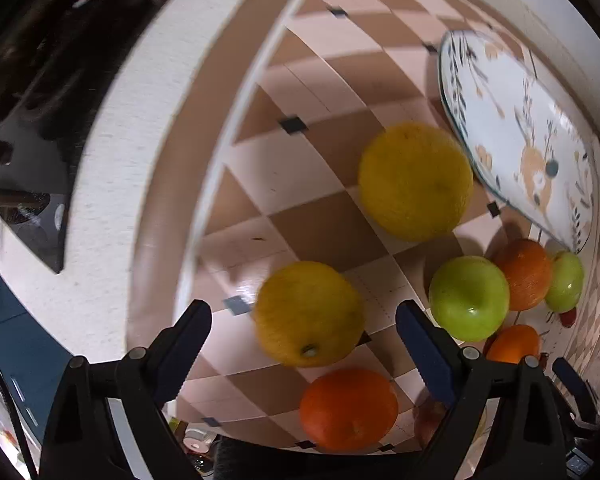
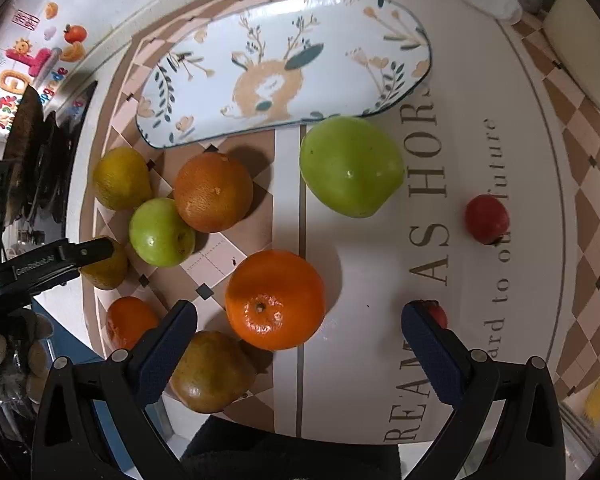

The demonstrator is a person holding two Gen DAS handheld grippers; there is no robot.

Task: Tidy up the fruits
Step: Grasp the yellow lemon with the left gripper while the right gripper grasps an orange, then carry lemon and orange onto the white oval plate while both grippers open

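Both claws, left (image 1: pixel 303 332) and right (image 2: pixel 299 330), gape empty over scattered oranges (image 2: pixel 275 299), apples (image 2: pixel 350 166), plate (image 2: pixel 284 68).

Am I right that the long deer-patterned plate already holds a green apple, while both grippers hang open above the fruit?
Not quite: the plate holds nothing. The right wrist view shows the green apple on the mat beside its rim. Both the left gripper and the right gripper are indeed open.

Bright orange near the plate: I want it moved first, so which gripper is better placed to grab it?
Right. The right gripper stands open with the bright orange between its fingers; the left gripper hangs over a yellow lemon.
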